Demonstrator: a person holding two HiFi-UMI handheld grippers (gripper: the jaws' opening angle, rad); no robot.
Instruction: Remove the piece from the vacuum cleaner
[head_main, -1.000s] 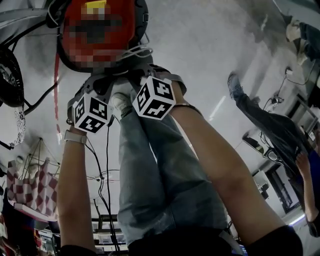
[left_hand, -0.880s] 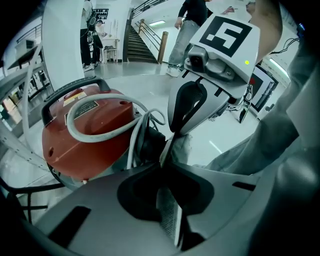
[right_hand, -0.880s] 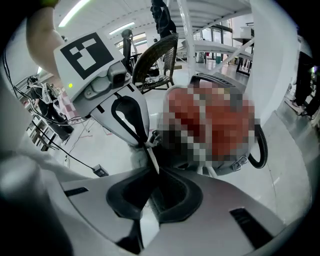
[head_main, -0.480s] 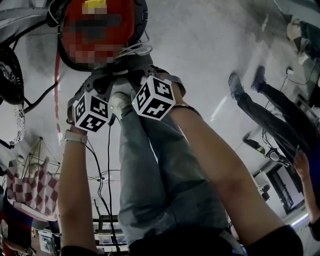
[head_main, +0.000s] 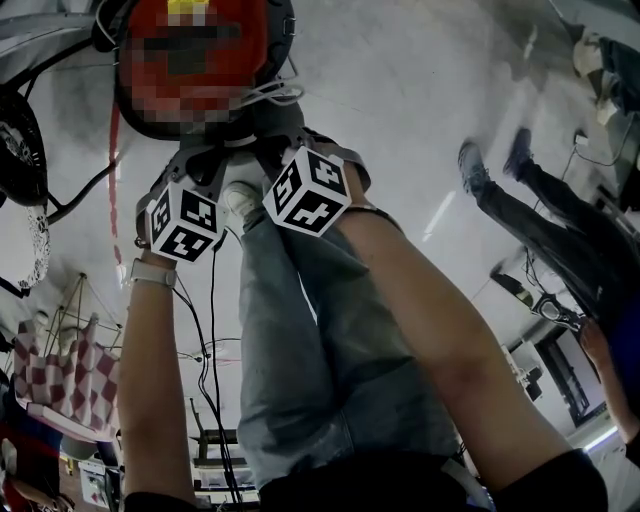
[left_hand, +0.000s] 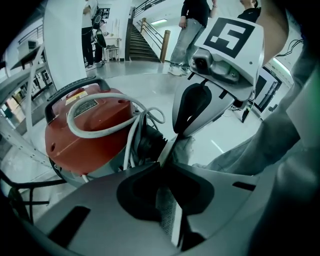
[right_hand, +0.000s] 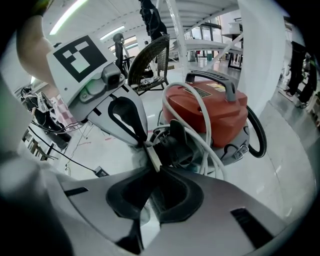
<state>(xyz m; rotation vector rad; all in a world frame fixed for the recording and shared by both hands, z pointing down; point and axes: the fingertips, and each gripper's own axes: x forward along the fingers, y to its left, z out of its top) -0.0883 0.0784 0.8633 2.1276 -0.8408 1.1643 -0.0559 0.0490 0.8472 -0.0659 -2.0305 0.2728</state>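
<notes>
Left gripper (left_hand: 162, 163): jaws pressed together on a thin, pale flat piece (left_hand: 168, 149).
Right gripper (right_hand: 154, 168): jaws likewise closed on that same piece. The 2 grippers meet almost tip to tip, each pinching it from its own side.
Piece: just in front of the black ribbed port (right_hand: 172, 142) low on the vacuum cleaner (right_hand: 215, 112); whether it touches the port cannot be told.
Vacuum body: red dome on a grey base, standing on the pale floor (head_main: 400, 90), with a black carry handle (right_hand: 212, 76) on top.
Cord: white cable (left_hand: 97, 125) looped over the red top and down past the port.
Hose: black hose (right_hand: 261, 135) curving at the vacuum's far side.
Person: jeans (head_main: 300, 340) directly behind the grippers, 1 pale shoe (head_main: 238, 205) between the marker cubes.
Background: another person's legs (head_main: 540, 220) well apart at the right.
</notes>
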